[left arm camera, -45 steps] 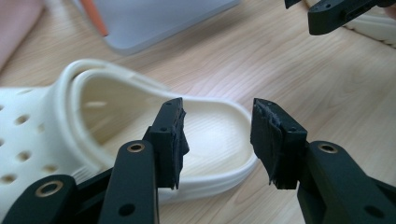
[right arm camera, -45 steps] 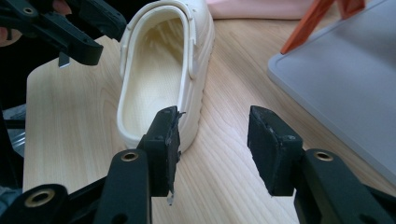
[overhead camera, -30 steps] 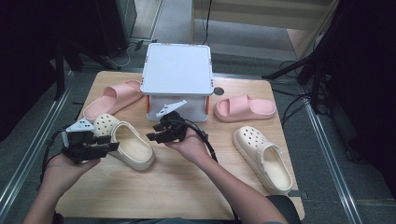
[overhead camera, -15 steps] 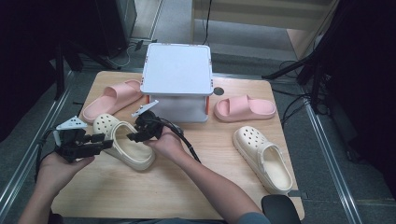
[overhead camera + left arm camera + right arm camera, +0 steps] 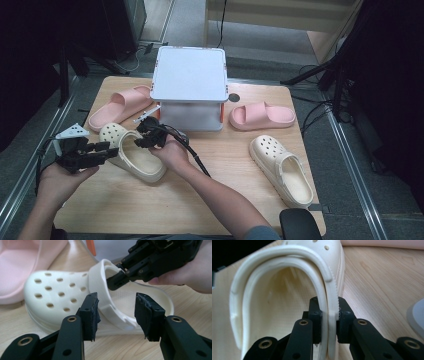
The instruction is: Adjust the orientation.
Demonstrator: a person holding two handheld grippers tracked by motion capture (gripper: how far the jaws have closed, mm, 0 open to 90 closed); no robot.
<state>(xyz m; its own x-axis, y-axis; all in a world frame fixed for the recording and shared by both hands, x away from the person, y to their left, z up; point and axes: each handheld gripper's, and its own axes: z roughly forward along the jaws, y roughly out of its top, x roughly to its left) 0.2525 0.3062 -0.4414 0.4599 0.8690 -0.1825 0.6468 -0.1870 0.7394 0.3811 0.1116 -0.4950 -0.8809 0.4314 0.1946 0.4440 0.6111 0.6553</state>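
Observation:
A cream clog (image 5: 142, 161) with holes in its toe lies on the wooden table at the left front. My right gripper (image 5: 140, 141) comes in from the right and is shut on that clog's side wall near the heel opening. The right gripper view shows the right gripper (image 5: 329, 320) pinching the clog (image 5: 274, 302) wall between both pads. My left gripper (image 5: 109, 149) stands open at the clog's left side. In the left gripper view the left gripper (image 5: 117, 315) has its jaws apart in front of the clog (image 5: 57, 297), and the strap (image 5: 100, 290) rises between them. The right gripper (image 5: 120, 280) grips beyond.
A white lidded box (image 5: 190, 85) stands at the back middle. Pink slides lie on either side of it, one at the left (image 5: 120, 102) and one at the right (image 5: 262, 116). A second cream clog (image 5: 282, 167) lies at the right front.
My right gripper has moved left from in front of the box to the clog and has shut on its side wall. The left gripper has stayed beside the clog.

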